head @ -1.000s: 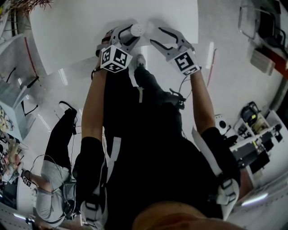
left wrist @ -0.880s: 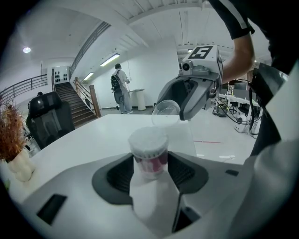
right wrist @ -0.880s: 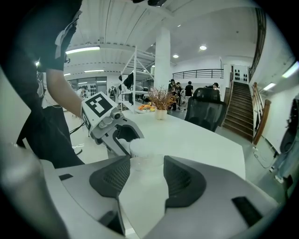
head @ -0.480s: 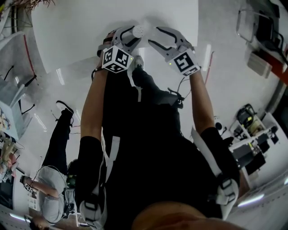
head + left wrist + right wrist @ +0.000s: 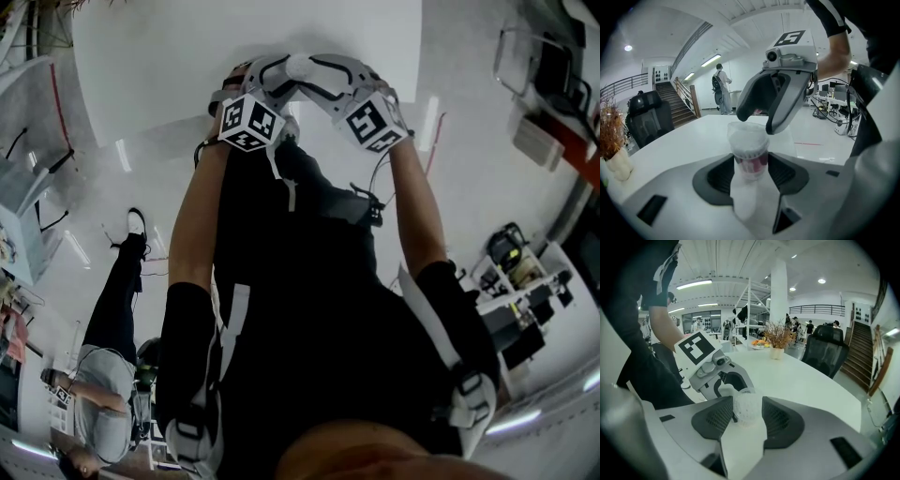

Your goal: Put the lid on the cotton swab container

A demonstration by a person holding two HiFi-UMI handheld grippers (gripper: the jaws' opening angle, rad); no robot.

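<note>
The cotton swab container [image 5: 750,161] is a clear tube with a red label, and my left gripper [image 5: 750,174] is shut on its body, holding it upright above the white table [image 5: 178,56]. A clear lid [image 5: 746,130] sits over its top end, with the swab tips showing through. My right gripper [image 5: 747,417] comes in from the opposite side, its jaws closing on that lidded end [image 5: 747,405], pads against its sides. In the head view both grippers [image 5: 281,73] [image 5: 317,73] meet at the container [image 5: 302,66].
A vase of dried branches [image 5: 777,341] and a black office chair [image 5: 826,351] stand at the table's far side. The same chair [image 5: 647,119] shows in the left gripper view. A person [image 5: 719,93] stands near the stairs; another [image 5: 103,375] is on the floor behind.
My right gripper has moved left across the gap to the container's top and its jaws now sit around it. The left gripper has kept its hold, shifting slightly right.
</note>
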